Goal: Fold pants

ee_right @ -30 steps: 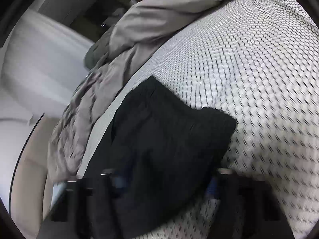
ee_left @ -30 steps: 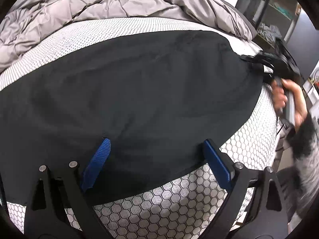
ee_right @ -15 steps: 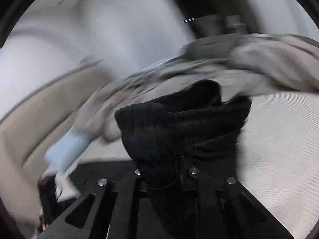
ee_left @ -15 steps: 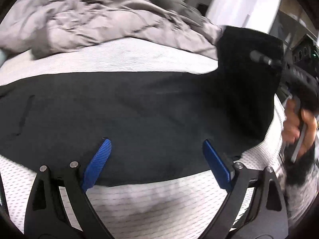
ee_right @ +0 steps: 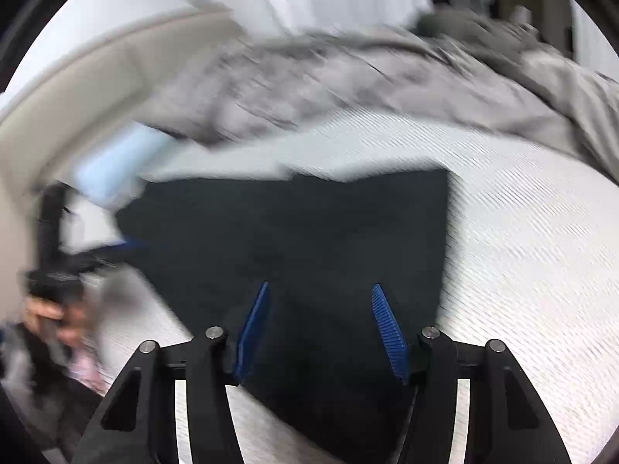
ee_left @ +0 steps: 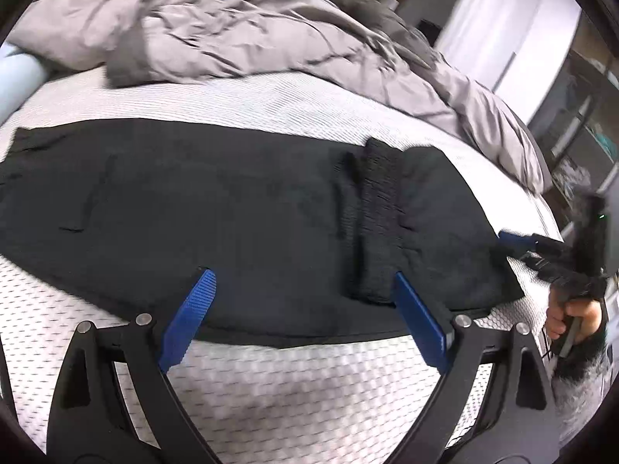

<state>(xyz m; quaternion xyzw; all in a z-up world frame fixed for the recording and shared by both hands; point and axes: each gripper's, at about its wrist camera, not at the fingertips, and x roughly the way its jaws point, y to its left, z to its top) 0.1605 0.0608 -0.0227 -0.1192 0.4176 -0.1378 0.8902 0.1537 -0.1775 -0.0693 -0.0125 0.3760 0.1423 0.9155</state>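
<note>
Left wrist view: pants [ee_left: 240, 208] flat across bed [ee_left: 309, 398], ribbed end folded over at 3 o'clock. Left gripper [ee_left: 301, 321] wide apart, empty. Right gripper [ee_right: 321, 328] just opening, cloth released to settle.

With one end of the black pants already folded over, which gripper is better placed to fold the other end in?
Probably the left. The left gripper hangs open over the near edge of the black pants, facing the unfolded length. The right gripper, jaws just opened with nothing clamped, sits at the folded end.
</note>
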